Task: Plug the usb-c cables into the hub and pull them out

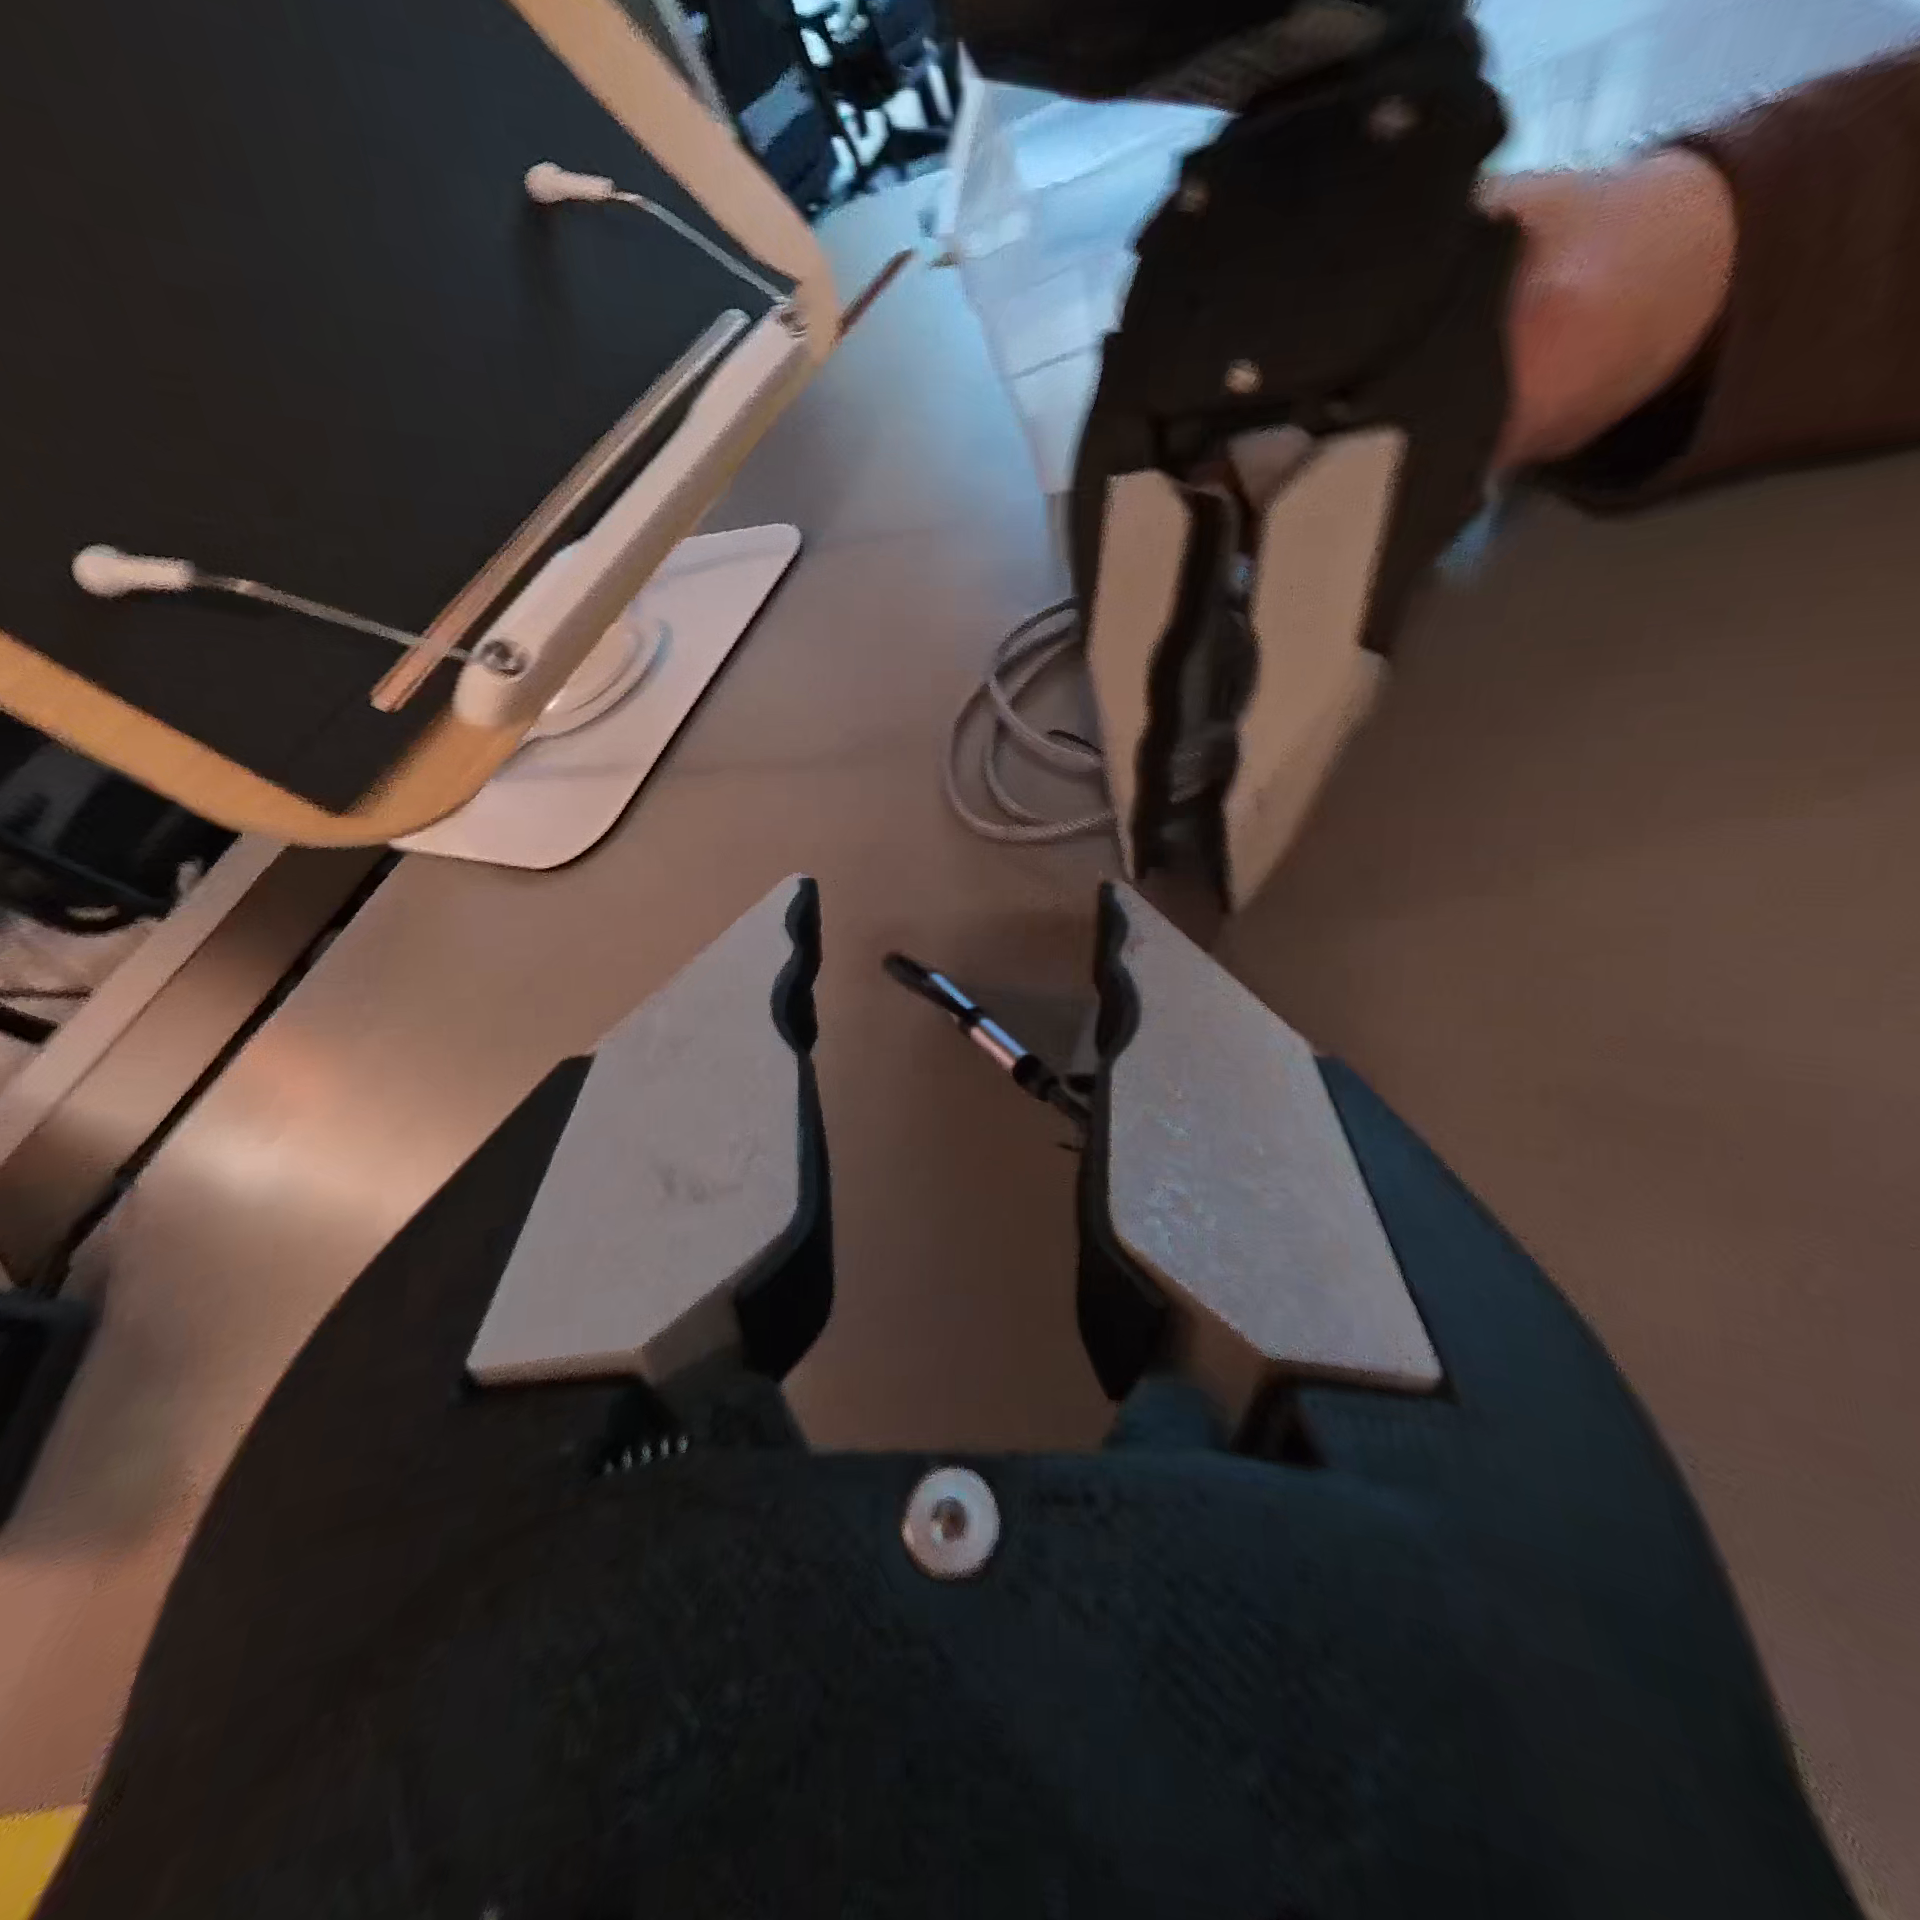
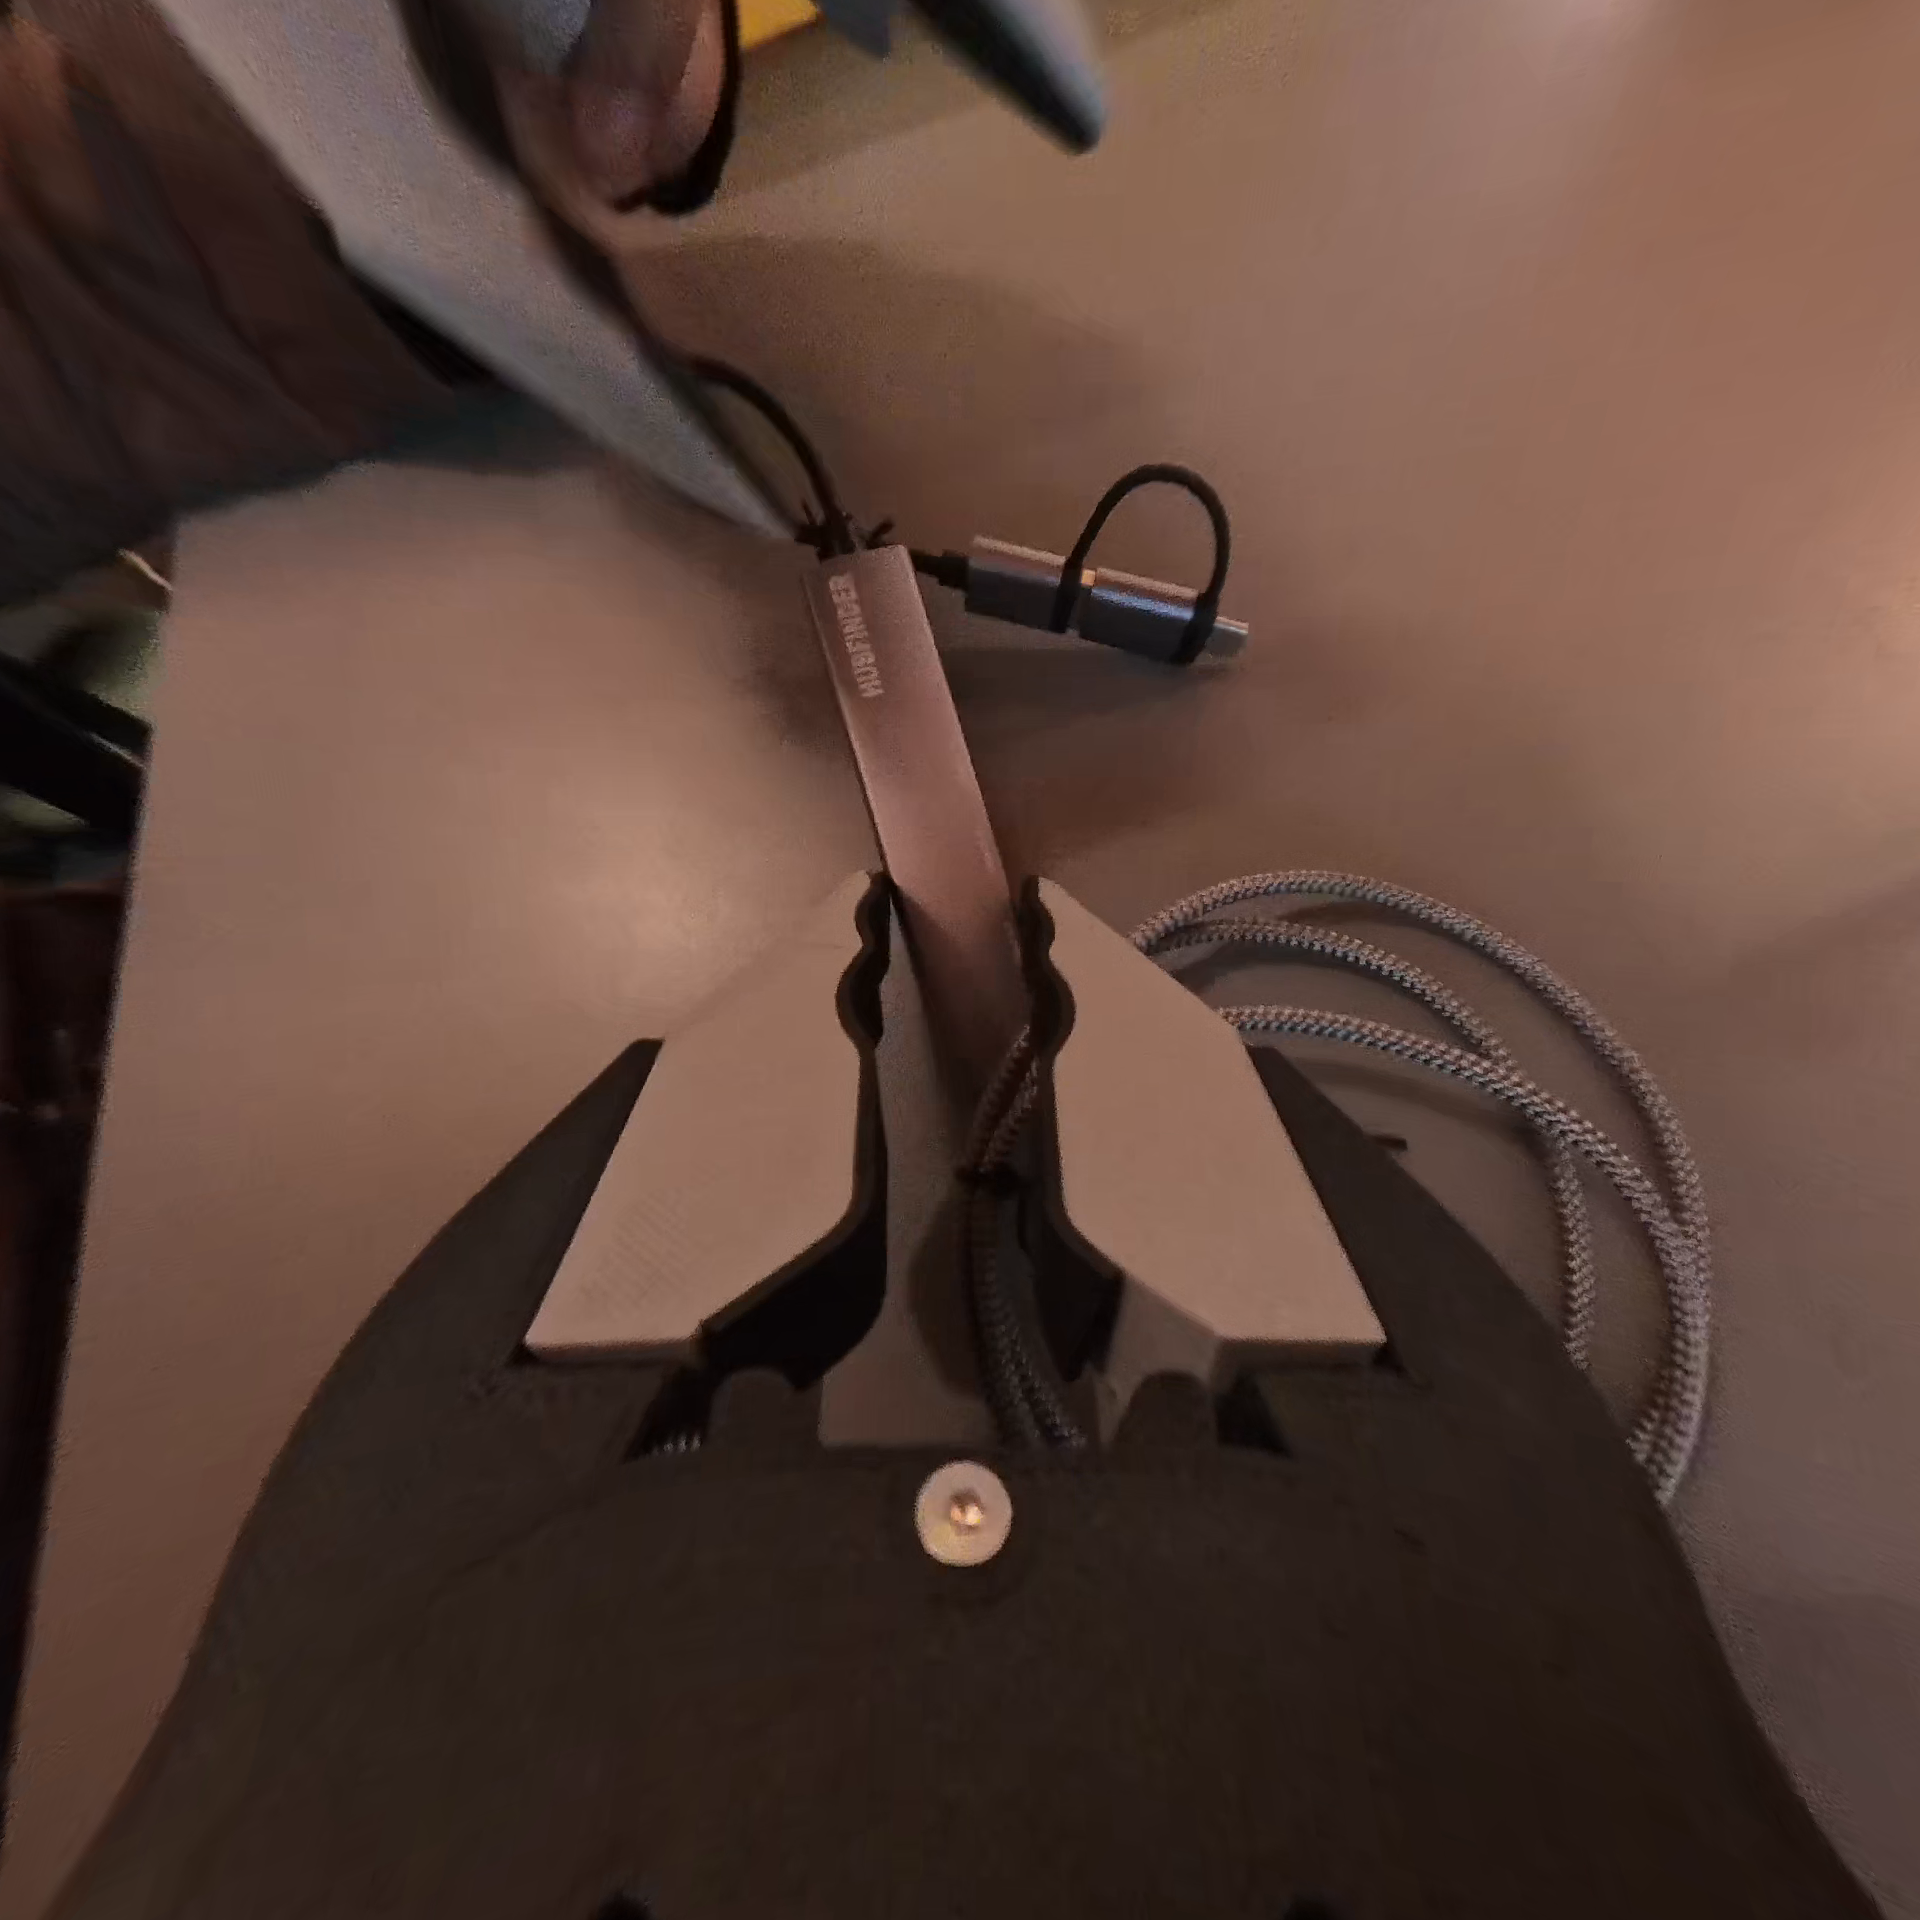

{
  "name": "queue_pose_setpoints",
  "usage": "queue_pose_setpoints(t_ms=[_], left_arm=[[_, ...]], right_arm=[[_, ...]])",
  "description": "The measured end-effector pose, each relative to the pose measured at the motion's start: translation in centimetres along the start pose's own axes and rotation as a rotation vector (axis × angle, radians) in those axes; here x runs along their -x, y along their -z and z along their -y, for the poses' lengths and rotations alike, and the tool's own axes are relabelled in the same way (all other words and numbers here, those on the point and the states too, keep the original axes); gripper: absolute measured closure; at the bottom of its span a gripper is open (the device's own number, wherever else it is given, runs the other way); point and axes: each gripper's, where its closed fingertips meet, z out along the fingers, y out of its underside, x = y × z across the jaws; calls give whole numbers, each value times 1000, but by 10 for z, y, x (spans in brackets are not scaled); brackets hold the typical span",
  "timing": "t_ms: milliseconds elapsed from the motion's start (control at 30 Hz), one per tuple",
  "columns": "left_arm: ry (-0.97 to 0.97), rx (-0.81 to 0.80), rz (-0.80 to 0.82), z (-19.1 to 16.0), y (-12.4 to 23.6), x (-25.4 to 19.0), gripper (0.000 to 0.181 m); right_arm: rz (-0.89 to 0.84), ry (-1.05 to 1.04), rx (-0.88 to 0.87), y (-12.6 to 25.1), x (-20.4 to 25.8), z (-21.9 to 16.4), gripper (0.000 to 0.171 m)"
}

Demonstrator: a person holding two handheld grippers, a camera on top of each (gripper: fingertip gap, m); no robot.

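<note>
My right gripper (image 2: pixel 956 894) is shut on a slim silver hub (image 2: pixel 899 717), which sticks out ahead of its fingertips just above the table. A grey braided cable (image 2: pixel 1621 1164) runs back between the same fingers and coils on the table to the right; whether it is plugged in is hidden. The hub's short black lead ends in a grey plug with a tethered adapter (image 2: pixel 1101 603) lying on the table. My left gripper (image 1: pixel 956 935) is open, with that plug (image 1: pixel 977 1023) lying between its fingers, untouched. The right gripper (image 1: pixel 1190 873) hangs just beyond the left one's right fingertip.
A monitor (image 1: pixel 260 364) on a white stand base (image 1: pixel 665 665) stands at the left of the brown table (image 2: pixel 1455 312), with two white plugs in its back. The braided coil (image 1: pixel 987 727) lies behind the right gripper. A hand (image 1: pixel 1610 312) holds the right gripper.
</note>
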Motion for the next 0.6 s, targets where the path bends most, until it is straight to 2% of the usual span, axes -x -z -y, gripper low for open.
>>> queue_pose_setpoints(t_ms=[33,133,267,400,500,600], left_arm=[[-54,15,-4,0,1,-6,129],[-188,32,16,-2,1,-22,121],[-243,134,21,-23,-12,-31,126],[-412,299,196,-46,-19,-9,159],[-509,315,215,-44,-24,-16,170],[-583,333,245,-43,-25,-16,173]], right_arm=[[8,-26,-17,3,-1,2,149],[-38,-65,-65,13,-10,6,149],[-76,-56,-130,25,-12,16,150],[-44,-35,-124,22,0,18,151],[13,-55,-125,17,9,19,150],[-10,-34,-137,18,8,21,150]])
